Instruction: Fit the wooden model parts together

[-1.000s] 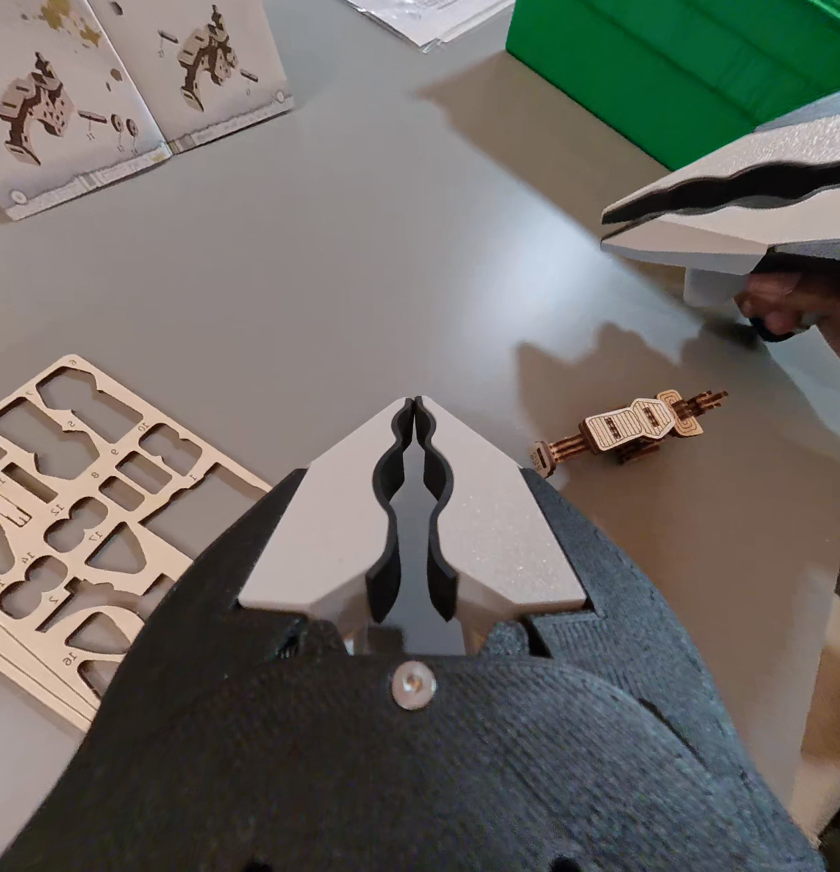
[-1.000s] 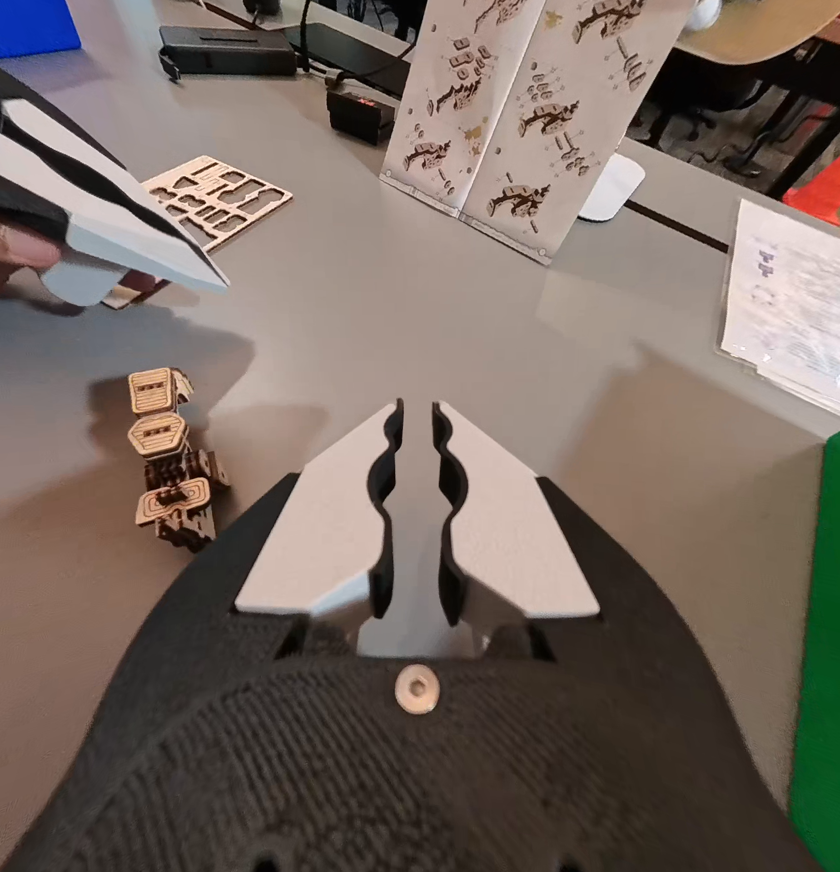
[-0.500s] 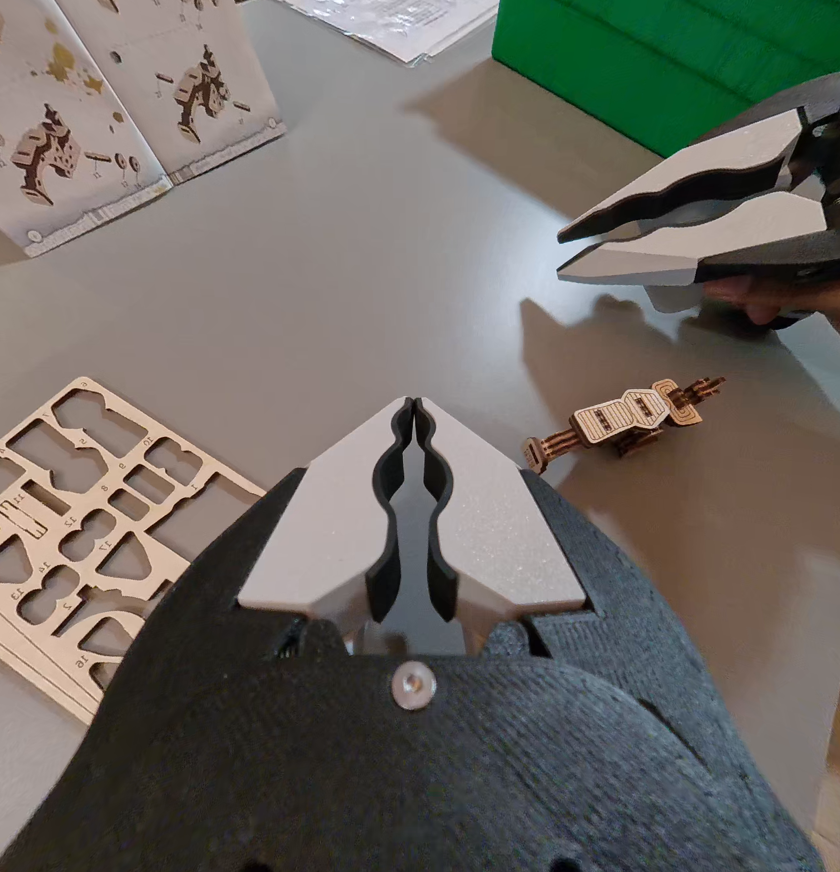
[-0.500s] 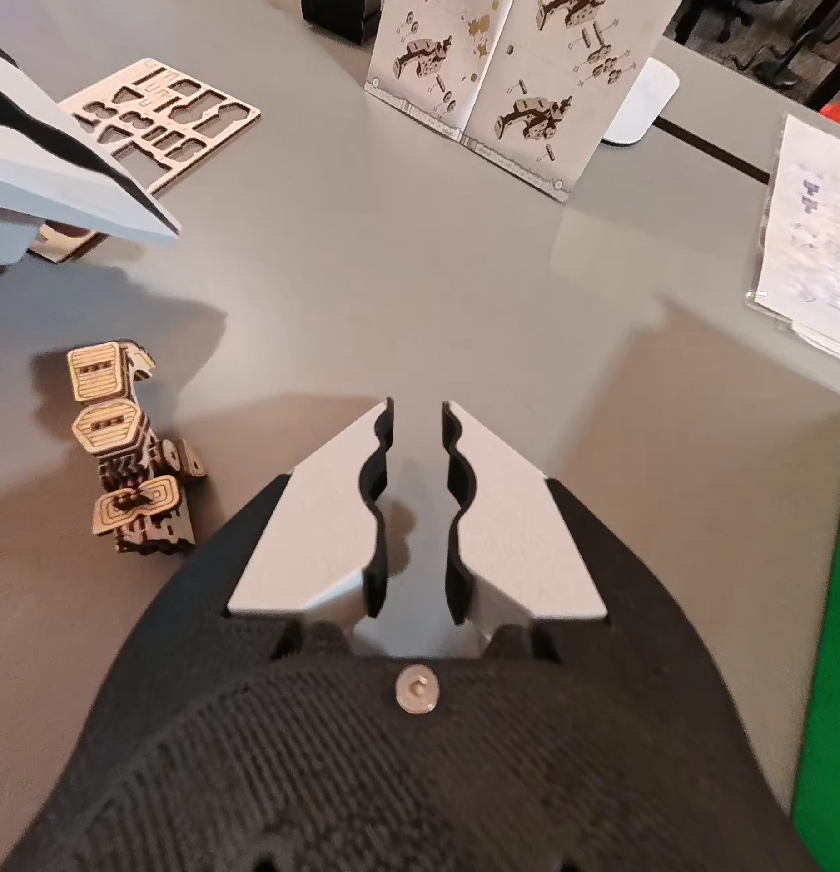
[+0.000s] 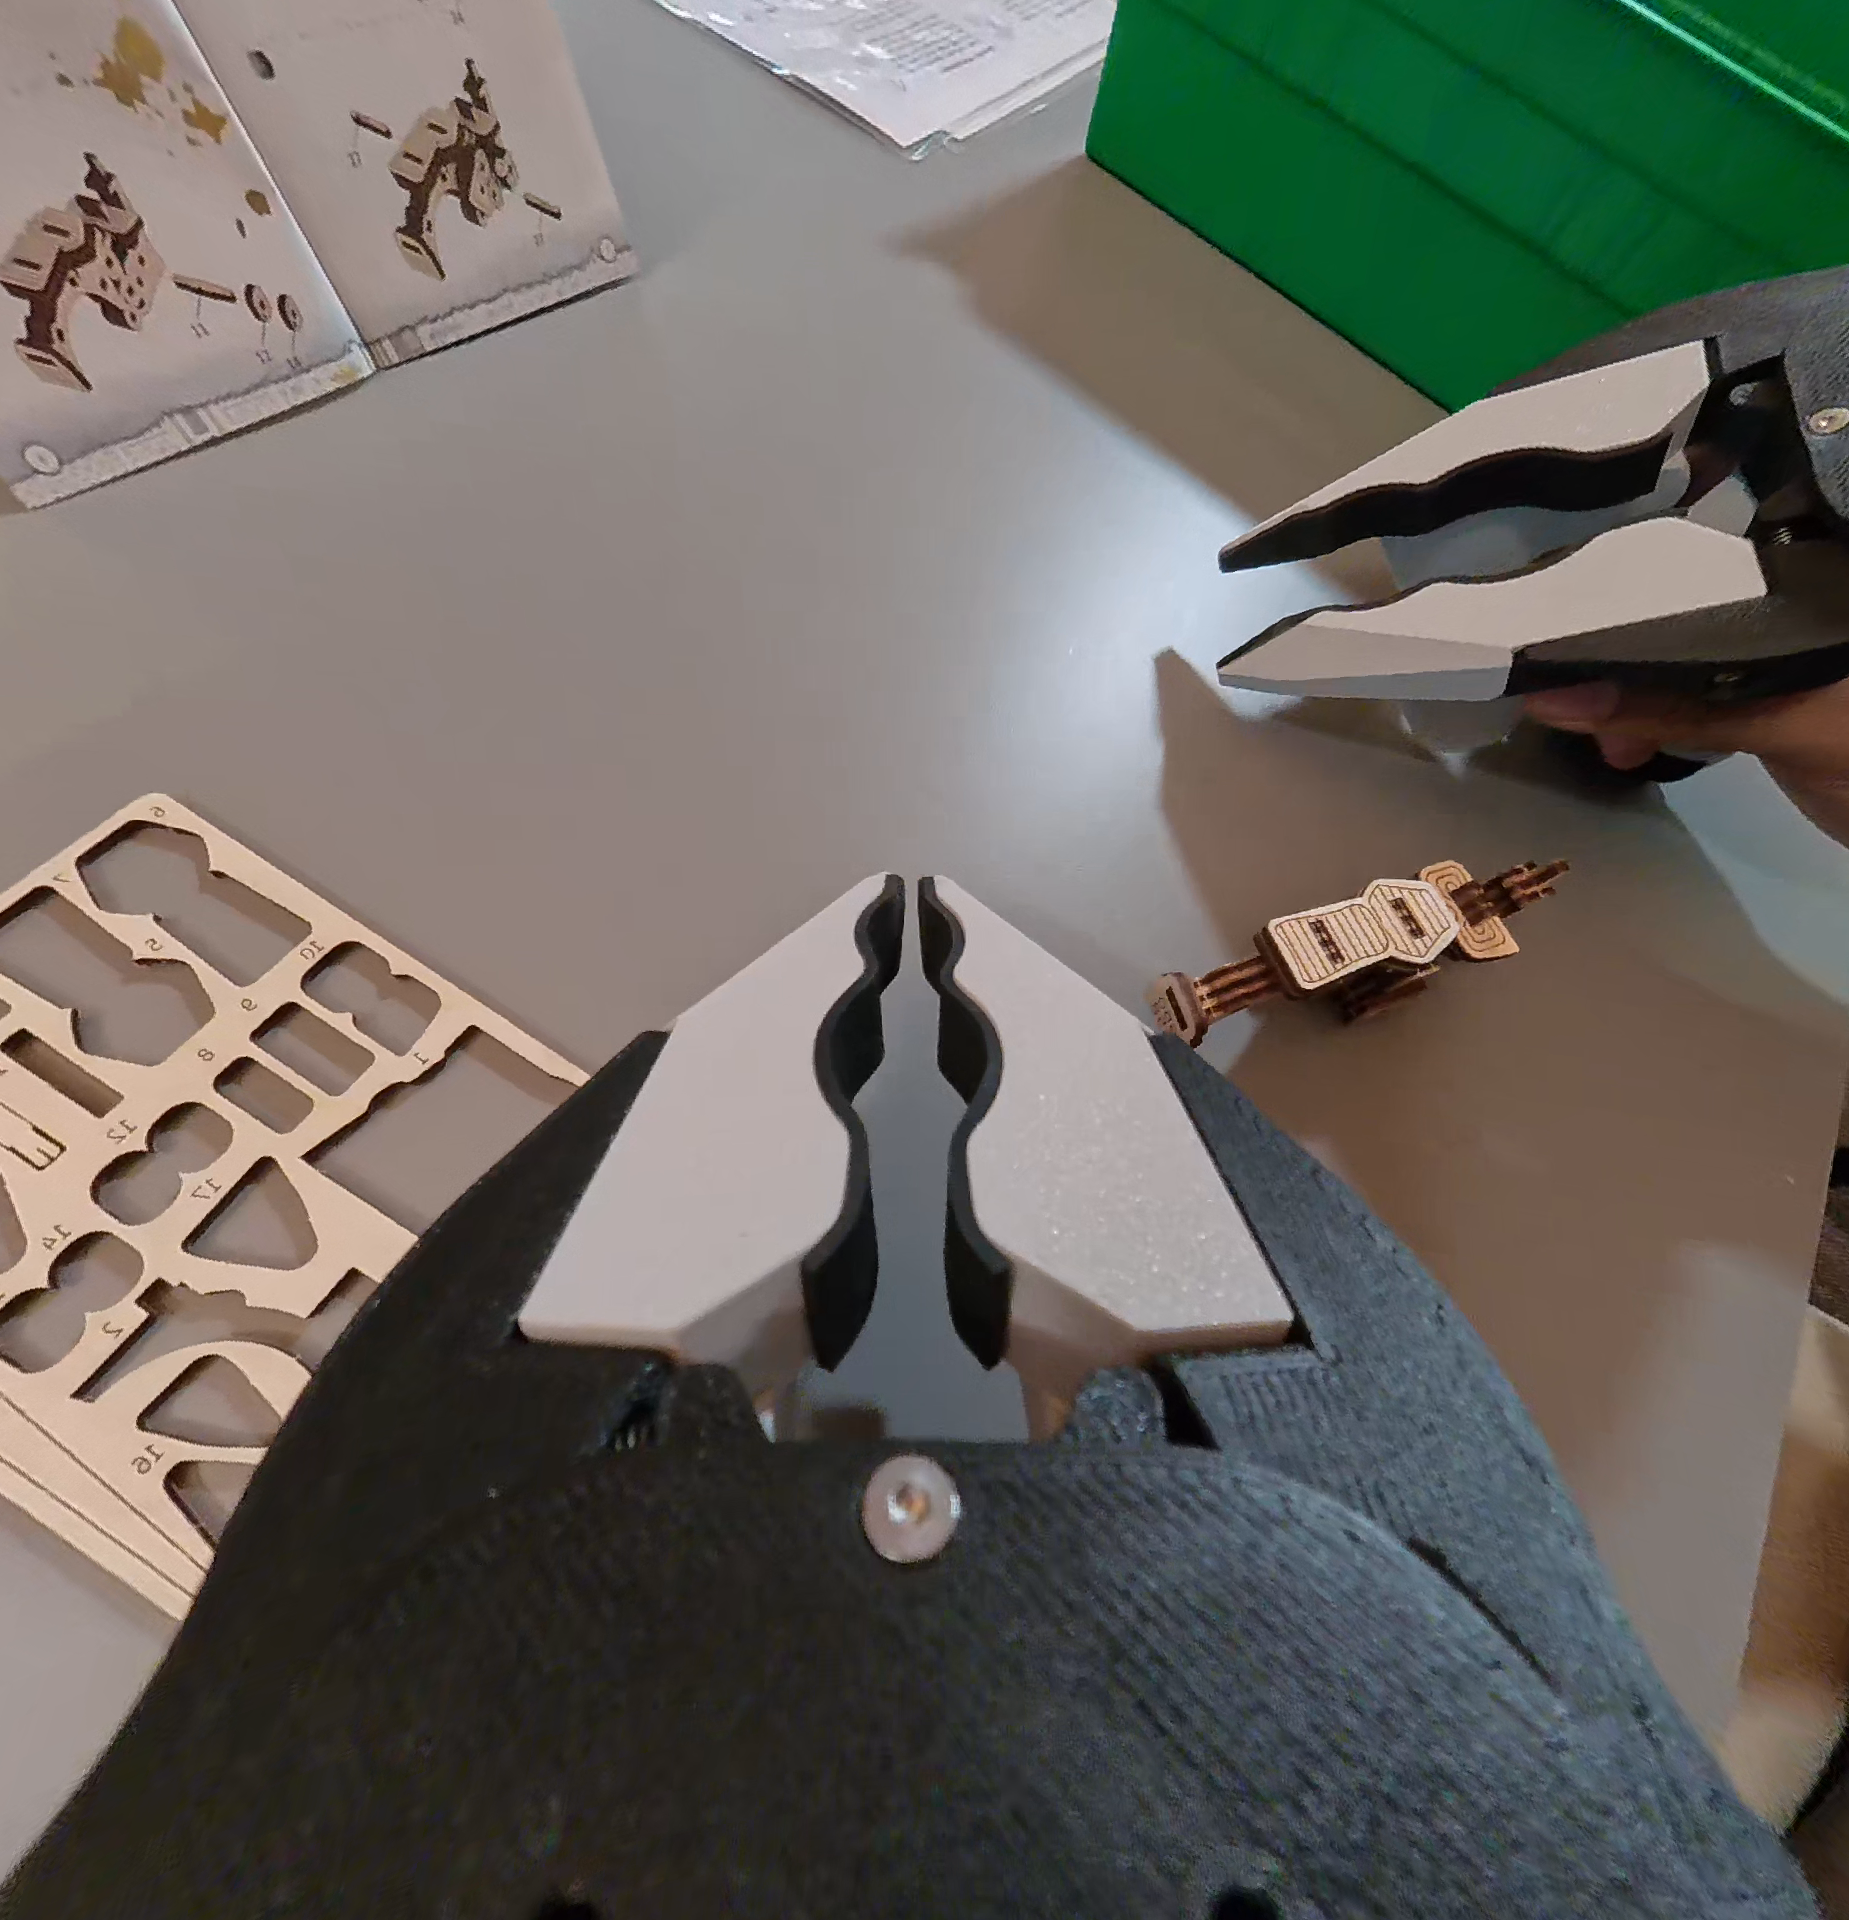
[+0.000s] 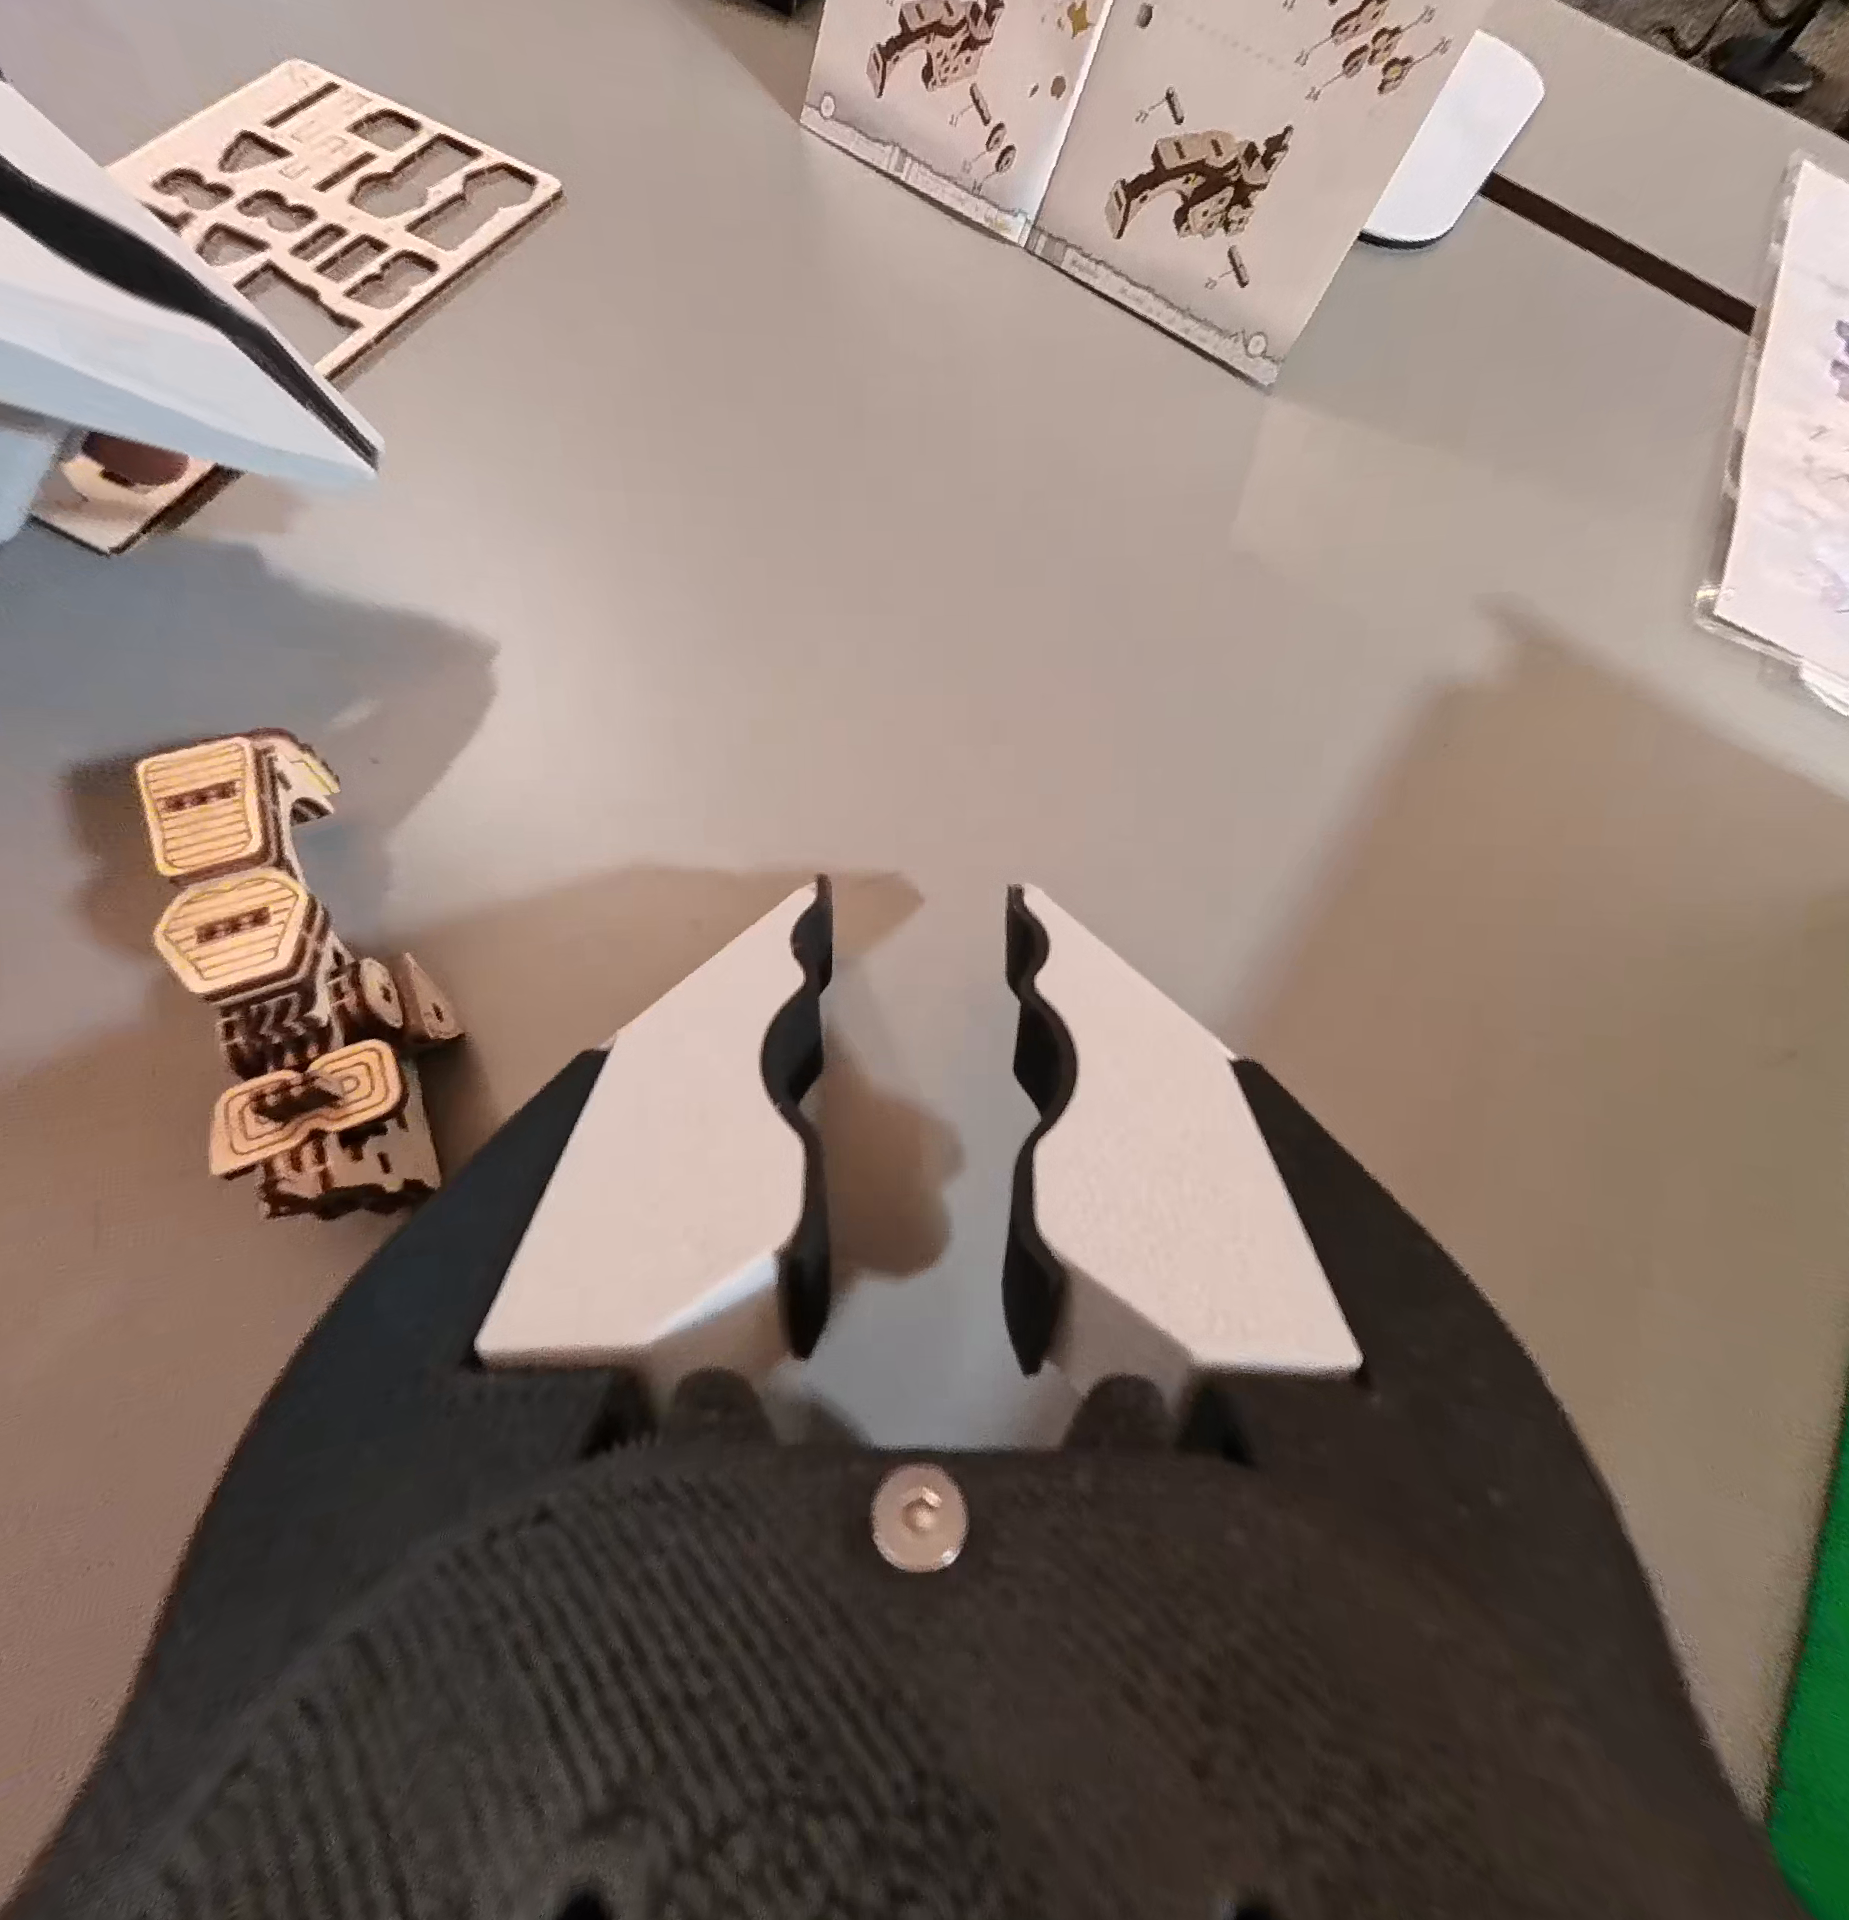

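Left gripper (image 5: 901, 883) — tips nearly touching, a hairline gap, nothing held. Right gripper (image 6: 915, 894) — fingers parted, empty, hovering above the tabletop (image 6: 899, 540). The wooden model (image 6: 276, 977), a partly built assembly, lies flat on the tabletop at 9 o'clock of the right gripper; in the left wrist view it sits at 2 o'clock, just beyond the left gripper's right finger. Farther off at 10 o'clock, the punched-out part sheet (image 5: 161, 1122); beyond it the folded instruction sheet (image 5: 276, 208), standing; green bin (image 5: 1502, 156) at 1 o'clock

Judged step: between fits, both grippers free. Next move likely calls for the right gripper to swing left and lower over the model, closing across its narrow body — lightly, as thin joints could shift
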Demonstrator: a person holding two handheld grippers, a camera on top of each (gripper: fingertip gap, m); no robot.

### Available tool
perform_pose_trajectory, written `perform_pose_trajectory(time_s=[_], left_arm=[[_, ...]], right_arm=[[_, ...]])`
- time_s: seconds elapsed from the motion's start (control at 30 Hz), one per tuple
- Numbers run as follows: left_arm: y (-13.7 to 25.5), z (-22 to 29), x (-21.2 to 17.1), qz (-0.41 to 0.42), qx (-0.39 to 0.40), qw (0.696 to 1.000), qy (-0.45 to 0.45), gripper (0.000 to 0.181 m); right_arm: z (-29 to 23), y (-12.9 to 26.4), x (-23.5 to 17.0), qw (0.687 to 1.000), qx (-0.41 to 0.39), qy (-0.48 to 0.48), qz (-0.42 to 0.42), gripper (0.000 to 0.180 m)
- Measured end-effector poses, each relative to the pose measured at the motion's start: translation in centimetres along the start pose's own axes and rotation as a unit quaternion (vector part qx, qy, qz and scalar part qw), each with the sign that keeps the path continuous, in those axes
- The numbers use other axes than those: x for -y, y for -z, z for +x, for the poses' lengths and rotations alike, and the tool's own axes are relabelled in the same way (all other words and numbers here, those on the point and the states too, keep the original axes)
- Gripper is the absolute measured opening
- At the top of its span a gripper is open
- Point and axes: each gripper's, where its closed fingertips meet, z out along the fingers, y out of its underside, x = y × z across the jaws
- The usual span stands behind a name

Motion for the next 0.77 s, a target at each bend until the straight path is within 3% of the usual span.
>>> perform_pose_trajectory(time_s=[0.77], left_arm=[[-0.7,0.8,-0.8,-0.034,0.012,0.998,-0.057,0.006]], right_arm=[[0.1,-0.5,-1.4,0.998,0.017,-0.053,-0.043,0.043]])
